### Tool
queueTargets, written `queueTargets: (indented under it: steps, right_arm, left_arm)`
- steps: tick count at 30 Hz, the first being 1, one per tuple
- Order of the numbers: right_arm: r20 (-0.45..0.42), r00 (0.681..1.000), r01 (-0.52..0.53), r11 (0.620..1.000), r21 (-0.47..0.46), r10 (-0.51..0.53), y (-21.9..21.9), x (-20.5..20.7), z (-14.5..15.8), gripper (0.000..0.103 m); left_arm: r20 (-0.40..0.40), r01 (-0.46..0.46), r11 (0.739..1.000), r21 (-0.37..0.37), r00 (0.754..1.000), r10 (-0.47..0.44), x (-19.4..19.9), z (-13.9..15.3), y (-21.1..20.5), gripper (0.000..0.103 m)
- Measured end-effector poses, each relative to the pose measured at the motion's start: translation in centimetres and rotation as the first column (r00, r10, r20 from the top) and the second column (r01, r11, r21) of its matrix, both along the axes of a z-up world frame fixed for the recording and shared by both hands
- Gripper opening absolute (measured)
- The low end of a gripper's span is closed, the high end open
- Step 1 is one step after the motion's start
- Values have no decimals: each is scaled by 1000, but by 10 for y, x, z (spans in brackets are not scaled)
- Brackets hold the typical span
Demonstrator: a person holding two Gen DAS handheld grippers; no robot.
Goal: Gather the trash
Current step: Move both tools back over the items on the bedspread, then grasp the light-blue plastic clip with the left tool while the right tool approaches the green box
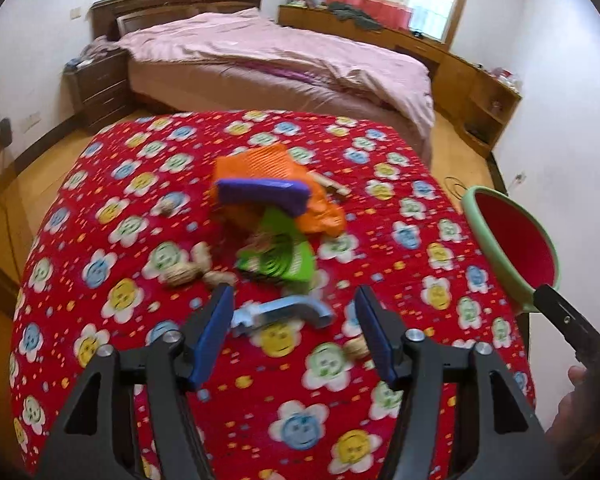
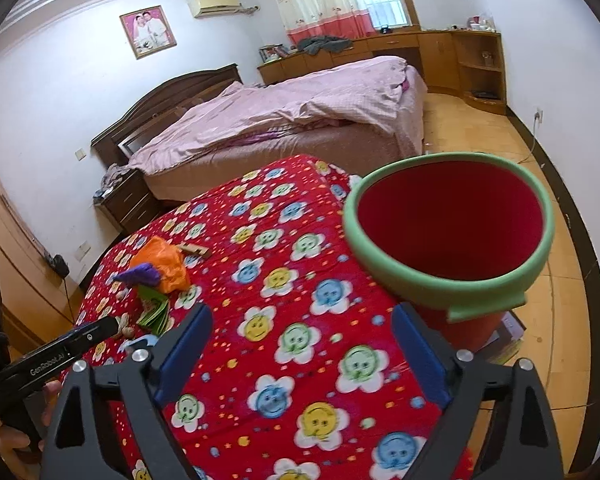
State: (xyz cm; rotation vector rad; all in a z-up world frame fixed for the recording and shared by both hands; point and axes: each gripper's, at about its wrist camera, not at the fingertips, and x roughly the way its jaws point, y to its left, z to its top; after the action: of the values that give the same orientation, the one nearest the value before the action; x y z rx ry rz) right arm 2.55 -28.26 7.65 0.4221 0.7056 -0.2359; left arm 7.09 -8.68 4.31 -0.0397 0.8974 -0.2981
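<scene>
Trash sits in a loose pile mid-counter on the red flowered cloth (image 1: 140, 208): orange bag (image 1: 260, 164) at the back, purple piece (image 1: 264, 196) lying across it, green wrapper (image 1: 280, 256) just in front. A few peanut shells (image 1: 188, 272) lie left of the wrapper, one more shell (image 1: 356, 348) nearer to us on the right. A pale wooden stick (image 1: 328, 182) lies behind the orange bag, on its right. A light blue curved piece (image 1: 284, 312) lies closest, just ahead of our left tool (image 1: 294, 308)

Left tool: jaws apart, nothing gripped, pads clear of the blue piece; it hangs above the cloth, pointing down at the pile. Frame is motion-blurred

Red bin (image 2: 452, 232) with green rim stands at the counter's right edge, well apart from the pile, mouth tilted toward us, looks empty inside. Whether it rests on the floor or against the counter, we cannot tell

Right tool (image 2: 300, 332): jaws wide, nothing between them but cloth below. The bin sits just past its right finger (image 2: 416, 352)

In the right wrist view the left tool shows as a black arm at lower left with a hand (image 2: 16, 436) on it

Behind the counter: bed (image 1: 300, 60) with pink cover
</scene>
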Motion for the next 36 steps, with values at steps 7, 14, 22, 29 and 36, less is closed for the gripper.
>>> queueTargets:
  steps: [7,14,22,29,36]
  right_arm:
    - [-29,999,-26,1000,-10,25,15,7,-11,94]
    - [-55,998,-28,1000,-4,28,21,11,-22,96]
    - [-76,997,-23,1000,2,23,20,12,-31,96]
    - [-77,997,-13,1000,16,14,17,10,-34,96]
    - [-90,996,-14,999,31,17,15,10,-40,96]
  left_arm:
    - [-25,-55,998,3,998,55,0,-17,23,71]
    - [-32,-84,996,15,996,85,3,-29,29,81]
    - [-53,-84,996,21,995,85,6,-41,26,81]
    - [-62,-65,998,17,996,66,11,-50,18,81]
    - [-45,-37,999,20,998,38,18,-54,3,86]
